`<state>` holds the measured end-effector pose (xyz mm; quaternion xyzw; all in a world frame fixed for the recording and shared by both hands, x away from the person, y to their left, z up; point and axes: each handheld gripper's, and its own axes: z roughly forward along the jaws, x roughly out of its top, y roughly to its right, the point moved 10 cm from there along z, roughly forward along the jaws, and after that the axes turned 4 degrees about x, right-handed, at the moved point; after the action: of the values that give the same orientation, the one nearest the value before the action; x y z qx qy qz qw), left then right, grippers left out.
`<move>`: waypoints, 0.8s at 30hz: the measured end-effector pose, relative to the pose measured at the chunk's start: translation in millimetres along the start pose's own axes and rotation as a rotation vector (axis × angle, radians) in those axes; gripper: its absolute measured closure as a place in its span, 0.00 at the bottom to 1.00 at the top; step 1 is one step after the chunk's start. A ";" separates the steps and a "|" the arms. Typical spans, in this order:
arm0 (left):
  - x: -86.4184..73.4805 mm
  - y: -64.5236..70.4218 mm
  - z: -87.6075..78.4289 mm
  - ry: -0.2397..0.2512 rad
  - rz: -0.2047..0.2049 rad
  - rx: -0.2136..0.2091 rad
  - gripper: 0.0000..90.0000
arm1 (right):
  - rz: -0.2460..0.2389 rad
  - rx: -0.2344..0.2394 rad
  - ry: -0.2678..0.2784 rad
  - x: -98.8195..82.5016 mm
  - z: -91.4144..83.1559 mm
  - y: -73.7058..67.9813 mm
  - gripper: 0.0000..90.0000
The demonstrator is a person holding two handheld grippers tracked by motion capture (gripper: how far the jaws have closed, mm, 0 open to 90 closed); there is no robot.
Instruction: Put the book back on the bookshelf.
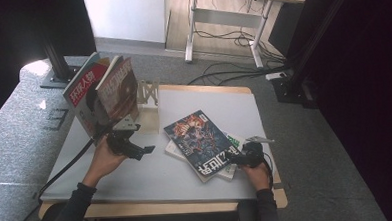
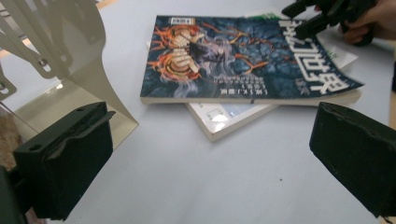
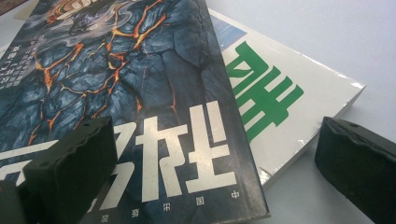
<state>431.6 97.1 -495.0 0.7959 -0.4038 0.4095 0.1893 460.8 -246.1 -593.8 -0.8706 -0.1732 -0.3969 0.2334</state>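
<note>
the dark blue paperback magazine with the orange lava-pattern cover and large white characters [image 1: 199, 144] lies flat near the middle of the pale grey counter [image 1: 152, 177], resting askew on top of a white paperback with green lettering [image 3: 280, 100]. its near corner overhangs the white one, as seen in the right gripper view.

my right claw [image 1: 236, 160] stands open at that near corner, one jaw over the cover by the white title, the other out past the white book's edge; nothing is held. my left claw [image 1: 135, 149] is also open and empty, low over bare counter, well apart from the stack and just beside the cream metal bookend [image 2: 79, 65].

assessment: the magazine looks thin, light and floppy, with a glossy cover likely to slide on the book beneath. a pinch at one corner would probably let it sag or curl. the spine edge or the overhanging corner offers the firmest purchase; the jaws should close across the full thickness, clear of the white book.

beyond, two red-and-brown magazines [image 1: 100, 89] stand leaning against the bookend at the counter's far left.
</note>
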 end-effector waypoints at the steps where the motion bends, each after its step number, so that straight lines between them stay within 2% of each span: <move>1: -2.0 0.4 2.7 -0.007 -0.001 0.004 0.00 | 0.000 0.000 0.000 0.0 0.0 0.0 0.00; 11: -16.8 4.5 24.9 -0.021 -0.022 -0.022 0.00 | 0.000 0.000 0.000 0.0 0.0 0.0 0.00; 17: -29.0 5.4 35.8 -0.051 -0.006 -0.016 0.00 | 0.000 0.000 0.000 0.0 0.0 0.0 0.00; 24: -44.1 5.6 45.9 -0.067 -0.028 -0.024 0.00 | 0.000 0.000 0.001 0.0 0.0 0.0 0.00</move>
<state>435.1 86.2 -557.9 0.8124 -0.4038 0.3748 0.1909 460.8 -246.2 -593.8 -0.8705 -0.1732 -0.3971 0.2336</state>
